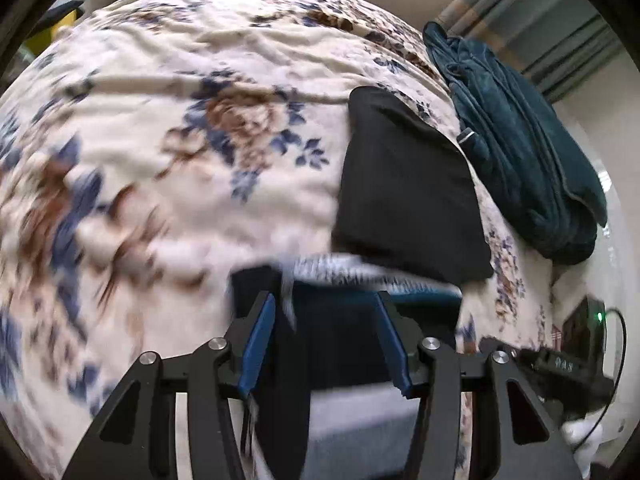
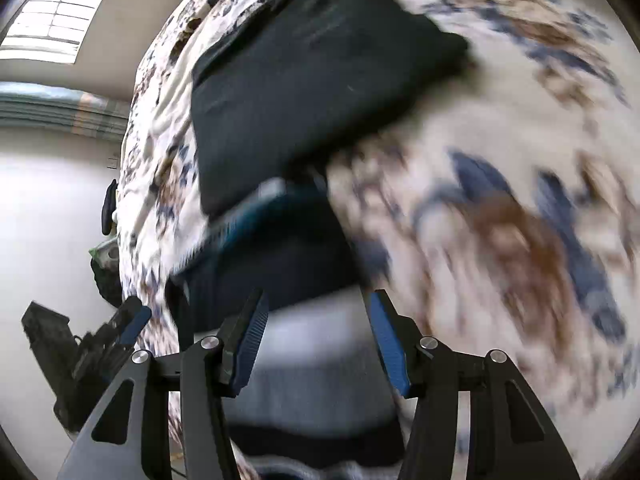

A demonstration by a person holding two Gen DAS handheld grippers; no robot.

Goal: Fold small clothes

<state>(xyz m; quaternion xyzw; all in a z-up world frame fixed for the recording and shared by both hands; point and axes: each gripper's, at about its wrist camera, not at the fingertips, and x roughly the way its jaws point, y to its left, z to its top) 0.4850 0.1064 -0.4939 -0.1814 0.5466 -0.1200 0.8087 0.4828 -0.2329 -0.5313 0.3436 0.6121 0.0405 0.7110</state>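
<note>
A small dark navy garment with a grey panel and a white-striped edge (image 1: 340, 340) fills the gap between the blue pads of my left gripper (image 1: 324, 298). The jaws stand part-way apart, closed on the bunched cloth. The same garment (image 2: 304, 344) sits blurred between the pads of my right gripper (image 2: 317, 294), which also grips it. Just beyond it, a black folded garment (image 1: 404, 184) (image 2: 304, 80) lies on the floral bedspread (image 1: 180, 120). One blue pad (image 2: 136, 324) of the left gripper shows at the lower left of the right wrist view.
A teal pile of clothes (image 1: 520, 140) lies along the bed's right edge behind the black garment. A black box with a green light and a cable (image 1: 584, 328) is at the bed's lower right. White floor (image 2: 48, 220) and a striped curtain (image 1: 540, 20) lie past the bed.
</note>
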